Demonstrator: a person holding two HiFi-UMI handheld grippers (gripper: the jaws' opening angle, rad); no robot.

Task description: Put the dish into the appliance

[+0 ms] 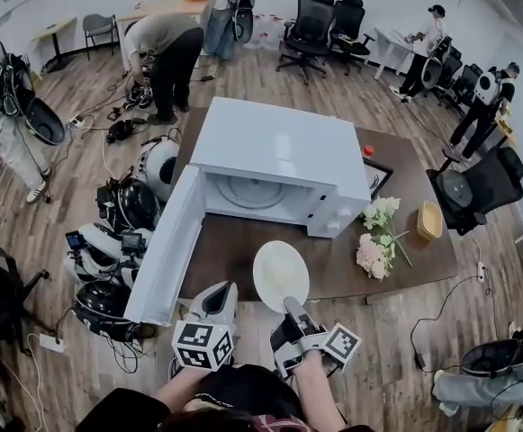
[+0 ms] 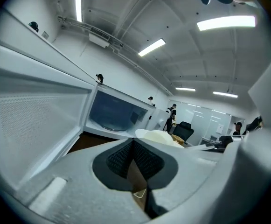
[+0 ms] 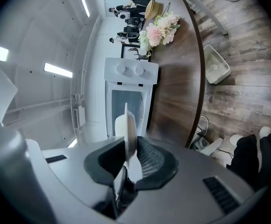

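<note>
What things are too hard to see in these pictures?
- Head view: the microwave hides most of its inside under its own top.
- Right gripper view: the plate is edge-on, so its face is unseen.
- Head view: the red thing right of the microwave is too small to name.

Table: one
Microwave: one, on the middle of the table
Dish: one, at 6 o'clock from the microwave
Flower bunch: one, at 4 o'clock
Basket: one, at 3 o'clock
Small red thing: one
Tongs: two, left tongs and right tongs
Standing people: five, from 9 to 2 o'clock
</note>
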